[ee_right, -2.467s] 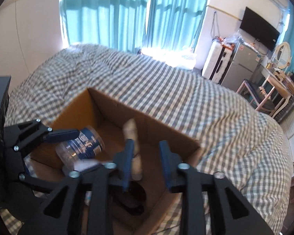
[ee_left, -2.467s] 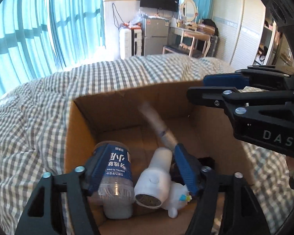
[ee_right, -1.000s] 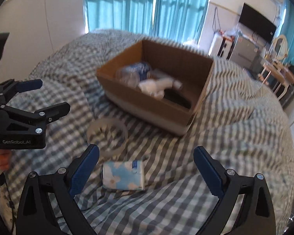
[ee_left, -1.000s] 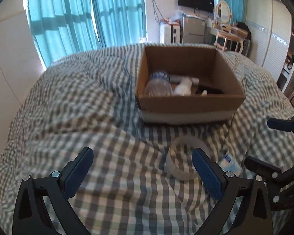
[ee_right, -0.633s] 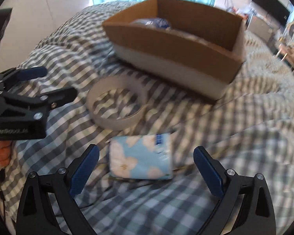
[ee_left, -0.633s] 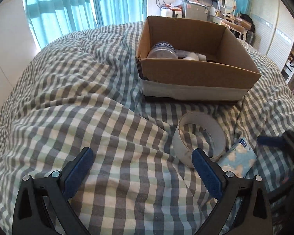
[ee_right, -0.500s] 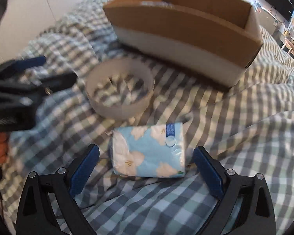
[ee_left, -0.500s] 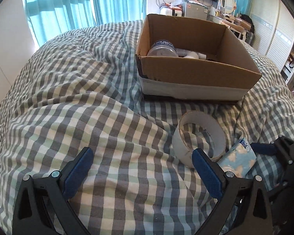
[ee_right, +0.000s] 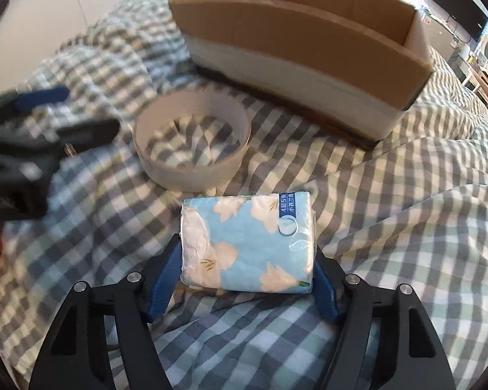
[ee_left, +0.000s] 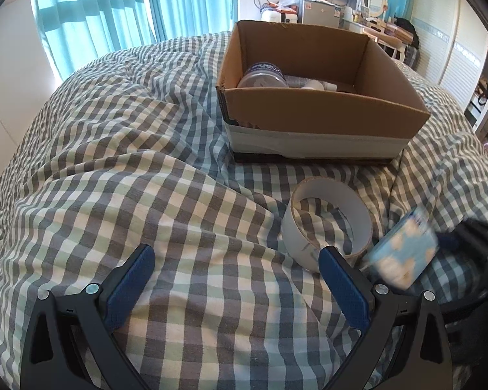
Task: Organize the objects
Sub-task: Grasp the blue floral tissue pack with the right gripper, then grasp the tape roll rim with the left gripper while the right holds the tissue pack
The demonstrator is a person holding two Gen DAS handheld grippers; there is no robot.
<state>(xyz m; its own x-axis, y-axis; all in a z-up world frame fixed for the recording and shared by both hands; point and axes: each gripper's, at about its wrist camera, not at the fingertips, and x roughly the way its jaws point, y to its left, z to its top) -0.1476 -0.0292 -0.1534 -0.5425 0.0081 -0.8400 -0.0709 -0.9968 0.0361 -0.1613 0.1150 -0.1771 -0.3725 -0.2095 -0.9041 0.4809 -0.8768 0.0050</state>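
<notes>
My right gripper (ee_right: 247, 276) is shut on a blue flower-print tissue pack (ee_right: 247, 243), its pads pressed on both sides; the pack shows blurred and tilted in the left wrist view (ee_left: 403, 253). A white tape roll (ee_right: 192, 149) lies on the checked bedcover just beyond it, also in the left wrist view (ee_left: 328, 221). My left gripper (ee_left: 237, 286) is open and empty over the bedcover, its right finger beside the roll. A cardboard box (ee_left: 322, 104) stands behind, holding a clear jar (ee_left: 263, 76) and a white item.
The checked bedcover (ee_left: 130, 178) is rumpled with folds. The box (ee_right: 296, 48) is open-topped with a white band on its lower wall. Teal curtains (ee_left: 130, 6), a fridge and furniture stand far behind the bed.
My right gripper has closed on the tissue pack and raised it slightly. My left gripper, wide open, has drawn back a little and stays near the tape roll.
</notes>
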